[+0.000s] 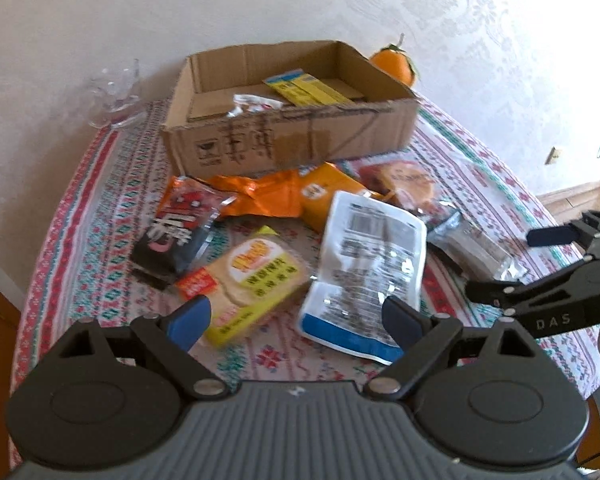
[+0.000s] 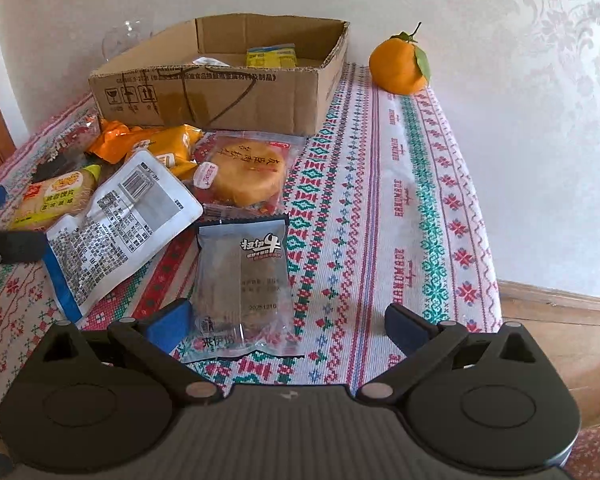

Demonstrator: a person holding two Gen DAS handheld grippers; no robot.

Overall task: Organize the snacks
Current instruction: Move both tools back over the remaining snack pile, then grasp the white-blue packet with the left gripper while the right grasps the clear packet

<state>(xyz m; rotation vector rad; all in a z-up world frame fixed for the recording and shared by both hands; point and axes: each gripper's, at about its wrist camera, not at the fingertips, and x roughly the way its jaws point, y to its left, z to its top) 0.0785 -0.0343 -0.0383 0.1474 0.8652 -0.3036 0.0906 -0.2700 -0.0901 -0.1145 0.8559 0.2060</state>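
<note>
A cardboard box (image 1: 288,140) (image 2: 220,92) stands at the back of the table with a yellow packet (image 1: 304,88) and a clear wrapper inside. Snack packets lie in front of it: a white packet with a blue edge (image 1: 364,272) (image 2: 116,228), a yellow bread packet (image 1: 248,284) (image 2: 52,196), a black and red packet (image 1: 180,228), orange packets (image 1: 276,196) (image 2: 148,140), a round cake packet (image 2: 244,176) and a grey packet (image 2: 244,280). My left gripper (image 1: 296,320) is open above the yellow and white packets. My right gripper (image 2: 288,324) is open over the grey packet's near end.
An orange with a leaf (image 2: 400,64) (image 1: 394,64) sits at the table's back right corner. A clear glass dish (image 1: 116,96) stands left of the box. The patterned tablecloth (image 2: 412,200) ends at the right edge above a wooden floor (image 2: 560,336).
</note>
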